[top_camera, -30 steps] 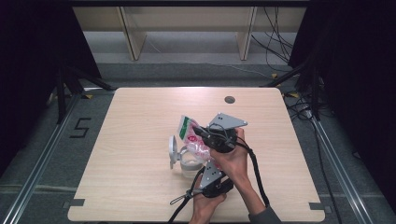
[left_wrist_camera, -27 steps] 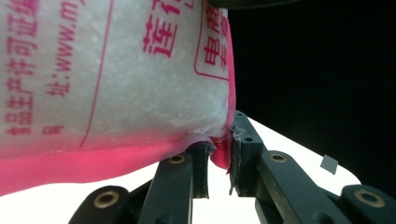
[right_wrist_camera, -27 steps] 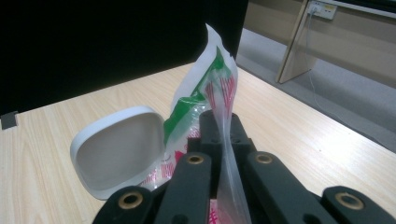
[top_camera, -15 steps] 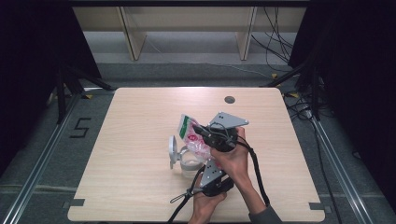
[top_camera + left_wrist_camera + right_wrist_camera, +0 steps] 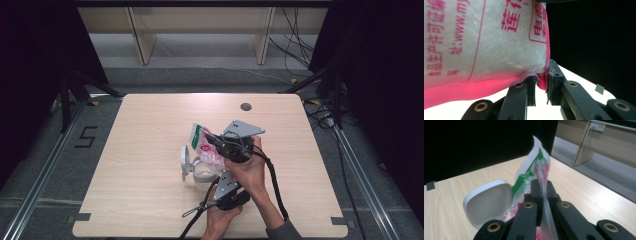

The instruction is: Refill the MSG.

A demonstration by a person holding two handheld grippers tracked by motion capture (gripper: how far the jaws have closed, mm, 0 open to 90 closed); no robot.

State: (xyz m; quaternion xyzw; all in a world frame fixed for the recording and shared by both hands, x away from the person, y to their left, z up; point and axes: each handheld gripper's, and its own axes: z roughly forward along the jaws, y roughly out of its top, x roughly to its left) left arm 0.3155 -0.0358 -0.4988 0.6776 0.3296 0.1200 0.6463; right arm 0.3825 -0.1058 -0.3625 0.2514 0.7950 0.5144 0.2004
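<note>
A plastic bag (image 5: 204, 145) of white grains, printed pink and green, hangs tilted over a clear tub (image 5: 201, 174) whose white lid (image 5: 185, 161) stands open. My right gripper (image 5: 210, 139), under its grey plate, is shut on the bag's upper film edge (image 5: 543, 173) beside the lid (image 5: 487, 203). My left gripper (image 5: 218, 172) comes up from below and is shut on the bag's pink bottom corner (image 5: 541, 83); the bag (image 5: 486, 40) looms above its jaws. Both hands cross over each other at the table's front middle.
The tub stands on a light wooden table (image 5: 150, 125) with a round cable hole (image 5: 245, 106) at the back. Cables trail from both grippers toward the front edge. Dark stands and a metal rail (image 5: 45, 170) flank the table.
</note>
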